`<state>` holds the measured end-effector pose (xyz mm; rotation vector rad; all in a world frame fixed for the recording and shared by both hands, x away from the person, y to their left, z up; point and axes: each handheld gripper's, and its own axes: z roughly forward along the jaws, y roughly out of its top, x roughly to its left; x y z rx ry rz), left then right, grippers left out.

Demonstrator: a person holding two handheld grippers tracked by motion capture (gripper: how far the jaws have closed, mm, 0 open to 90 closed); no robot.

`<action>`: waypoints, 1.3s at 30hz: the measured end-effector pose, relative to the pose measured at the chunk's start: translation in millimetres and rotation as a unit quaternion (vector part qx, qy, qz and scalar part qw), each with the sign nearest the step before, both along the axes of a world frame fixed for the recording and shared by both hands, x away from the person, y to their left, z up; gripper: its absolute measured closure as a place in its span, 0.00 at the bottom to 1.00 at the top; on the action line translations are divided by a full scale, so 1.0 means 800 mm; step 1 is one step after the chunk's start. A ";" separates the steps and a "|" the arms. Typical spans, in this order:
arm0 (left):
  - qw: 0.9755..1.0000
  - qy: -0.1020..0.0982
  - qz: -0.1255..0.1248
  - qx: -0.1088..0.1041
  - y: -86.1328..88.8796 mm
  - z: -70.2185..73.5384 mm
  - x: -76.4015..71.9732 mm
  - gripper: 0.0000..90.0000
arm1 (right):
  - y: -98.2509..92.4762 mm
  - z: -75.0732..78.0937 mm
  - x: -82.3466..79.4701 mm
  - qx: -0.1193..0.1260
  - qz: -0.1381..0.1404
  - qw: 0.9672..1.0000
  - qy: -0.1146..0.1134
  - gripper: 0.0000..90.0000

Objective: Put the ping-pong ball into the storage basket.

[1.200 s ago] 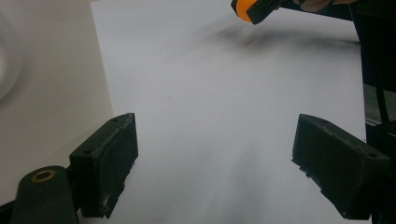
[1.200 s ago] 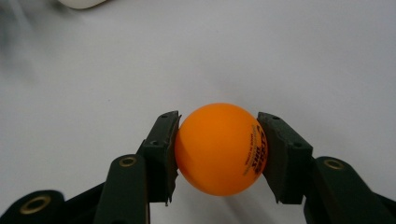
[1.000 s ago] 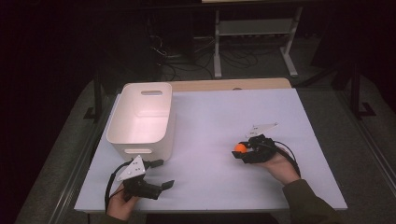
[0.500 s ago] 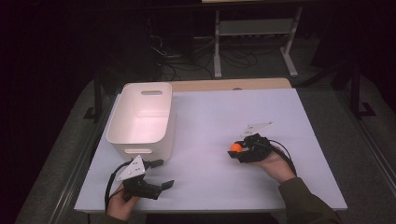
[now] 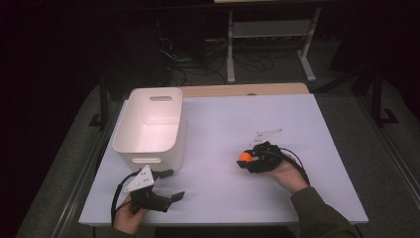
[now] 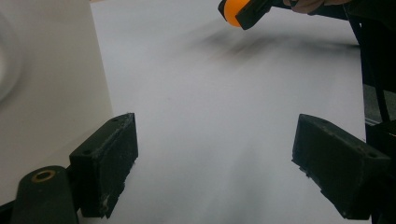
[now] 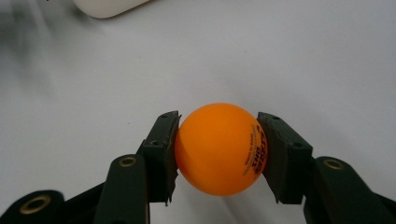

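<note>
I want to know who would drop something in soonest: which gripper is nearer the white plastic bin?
Left. The left gripper sits just below the white plastic bin, jaws open and empty. The right gripper holds a small orange ball well off to the bin's right.

My right gripper has an orange ball pinched between its two black fingers, one pad pressed to each side of the ball at about its widest part. The ball has small dark print on the side next to the finger at the right of the ball. Beneath and all around the ball lies the pale counter. Well beyond the ball, at the upper edge toward the left, the rounded corner of a white bin sits on the counter.
</note>
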<state>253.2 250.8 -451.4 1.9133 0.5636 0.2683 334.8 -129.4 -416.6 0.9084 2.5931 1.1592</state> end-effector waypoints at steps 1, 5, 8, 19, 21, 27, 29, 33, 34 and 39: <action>1.000 0.000 0.000 0.000 0.000 0.000 0.000 0.16 | 0.002 0.000 0.000 0.001 0.000 1.000 0.002 0.55; 1.000 0.000 0.000 -0.001 0.000 0.000 0.000 0.16 | 0.007 0.001 0.001 0.001 0.003 1.000 0.001 0.55; 1.000 0.000 0.000 0.000 0.000 0.000 0.000 0.16 | 0.011 0.001 0.002 0.001 0.007 1.000 0.000 0.55; 1.000 -0.001 0.001 -0.001 0.000 0.000 0.000 0.16 | 0.026 0.003 0.004 0.001 0.020 1.000 -0.002 0.55; 1.000 -0.001 0.000 -0.001 0.000 0.000 0.000 0.16 | 0.028 0.003 0.004 0.001 0.021 1.000 -0.002 0.55; 1.000 -0.001 0.001 0.000 0.000 0.000 0.000 0.16 | 0.035 0.004 0.005 0.001 0.027 1.000 -0.003 0.55; 1.000 -0.001 0.001 0.000 0.000 0.000 0.000 0.16 | 0.038 0.004 0.005 0.000 0.029 1.000 -0.003 0.55; 1.000 -0.001 0.001 -0.001 0.000 0.000 0.000 0.16 | 0.044 0.005 0.006 0.000 0.034 0.999 -0.003 0.55; 1.000 -0.001 0.001 -0.001 0.000 0.000 0.000 0.16 | 0.046 0.005 0.006 0.001 0.034 0.999 -0.002 0.55; 1.000 -0.001 0.000 -0.001 0.000 0.000 0.000 0.16 | 0.052 0.006 0.008 0.002 0.040 0.999 -0.004 0.55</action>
